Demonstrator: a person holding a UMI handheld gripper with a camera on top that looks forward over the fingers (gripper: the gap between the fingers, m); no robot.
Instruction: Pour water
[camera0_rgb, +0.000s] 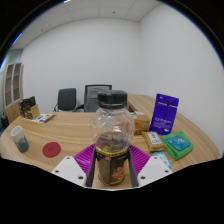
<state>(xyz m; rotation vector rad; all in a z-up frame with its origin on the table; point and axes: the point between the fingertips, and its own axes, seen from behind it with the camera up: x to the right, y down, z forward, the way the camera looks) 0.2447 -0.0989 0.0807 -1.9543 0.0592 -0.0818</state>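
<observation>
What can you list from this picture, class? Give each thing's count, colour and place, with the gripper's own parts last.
bottle: one, clear with black cap, dark liquid low inside, between the fingers
table: one, wooden, under everything
red lid: one, left of the bottle
grey cup: one, far left on the table
purple box: one, upright, right of the bottle
green box: one, flat, before the purple box
chairs: two, dark, behind the table
gripper: one, white fingers with magenta pads, shut on the bottle
</observation>
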